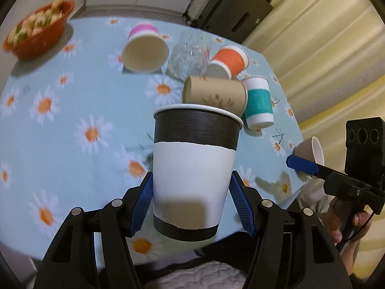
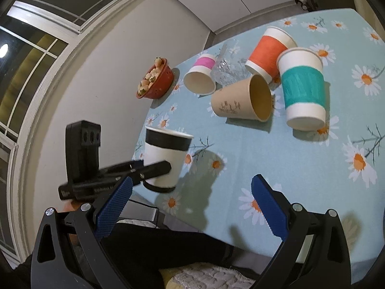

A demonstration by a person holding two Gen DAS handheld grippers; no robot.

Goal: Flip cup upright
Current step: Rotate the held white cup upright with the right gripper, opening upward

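Observation:
A white paper cup with black bands point(image 1: 193, 173) stands mouth up between my left gripper's blue pads point(image 1: 144, 204), held above the table's near edge. My left gripper point(image 1: 192, 185) is shut on it. The same cup point(image 2: 166, 157) and left gripper show in the right wrist view at the left. My right gripper point(image 2: 192, 190) is open and empty above the table's front edge; in the left wrist view it point(image 1: 308, 165) sits at the far right, near a small brown cup point(image 1: 310, 150).
On the daisy tablecloth point(image 1: 72, 101) lie a pink cup point(image 1: 145, 48), an orange cup point(image 1: 228, 60), a tan cup point(image 1: 215, 94) and a clear glass point(image 1: 187, 60); a teal cup point(image 1: 258, 102) stands upside down. A red bowl point(image 1: 41, 31) sits far left.

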